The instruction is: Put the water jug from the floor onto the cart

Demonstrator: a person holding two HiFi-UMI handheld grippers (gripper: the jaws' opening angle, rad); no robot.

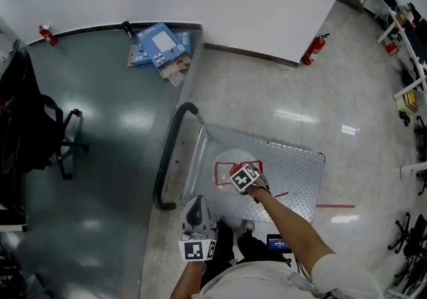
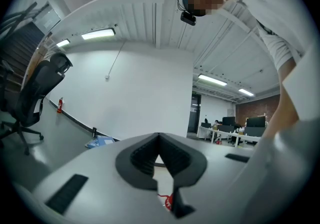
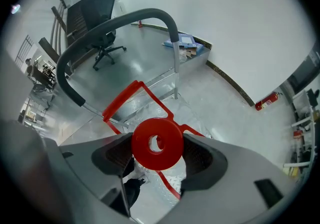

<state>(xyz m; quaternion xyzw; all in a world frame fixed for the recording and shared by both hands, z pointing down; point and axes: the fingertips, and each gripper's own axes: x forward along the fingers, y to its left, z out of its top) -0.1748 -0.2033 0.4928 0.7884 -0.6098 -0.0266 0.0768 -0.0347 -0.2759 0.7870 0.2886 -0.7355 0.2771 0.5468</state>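
Seen from above, the clear water jug with its red carrying frame stands on the cart's ribbed metal deck, near the handle end. My right gripper reaches down onto its top. In the right gripper view, my right gripper is shut on the jug's red ring-shaped cap, with the red frame and the deck below it. Beside the person's legs, off the cart, my left gripper points up. In its own view my left gripper is shut on nothing.
The cart's dark push handle curves up at the deck's left end. Blue boxes and a fire extinguisher sit by the white wall. A black office chair stands at left. Red tape marks the floor right of the cart.
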